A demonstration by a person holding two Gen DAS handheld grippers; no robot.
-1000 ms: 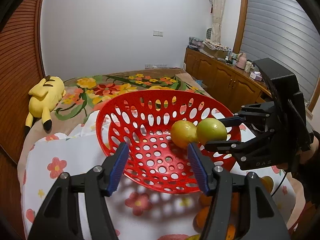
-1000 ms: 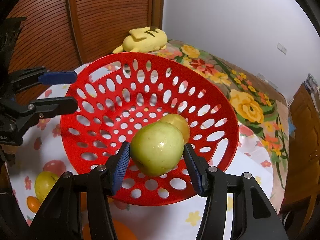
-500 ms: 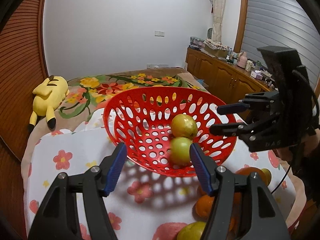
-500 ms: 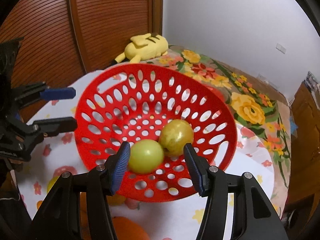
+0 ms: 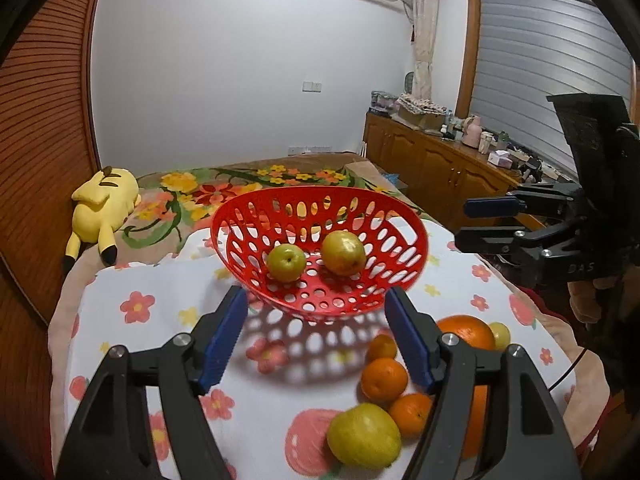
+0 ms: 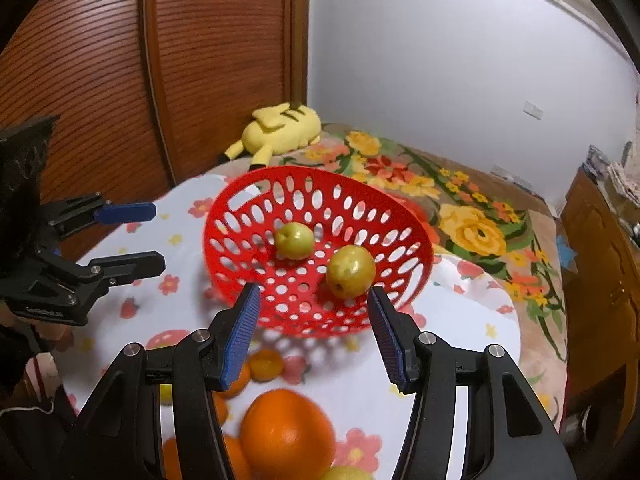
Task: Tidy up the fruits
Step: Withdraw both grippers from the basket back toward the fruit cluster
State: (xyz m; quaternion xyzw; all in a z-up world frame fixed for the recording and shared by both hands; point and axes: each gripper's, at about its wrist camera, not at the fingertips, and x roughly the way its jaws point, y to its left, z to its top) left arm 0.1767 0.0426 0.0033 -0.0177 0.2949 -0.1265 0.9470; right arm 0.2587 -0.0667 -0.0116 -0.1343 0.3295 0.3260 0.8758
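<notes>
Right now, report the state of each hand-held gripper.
Left hand-held gripper: open, holding nothing.
Right hand-held gripper: open, holding nothing; both green fruits lie in the red basket.

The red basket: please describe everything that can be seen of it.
The red basket is a shallow, round bowl of what looks like glossy plastic, pierced all over with oval holes. It sits on the flowered cloth, tilted, with one side of the rim raised, and throws a dotted shadow. Inside lie two yellow-green fruits, apart from each other. Both grippers are open and clear of it. The oranges lie outside it, on the cloth.
</notes>
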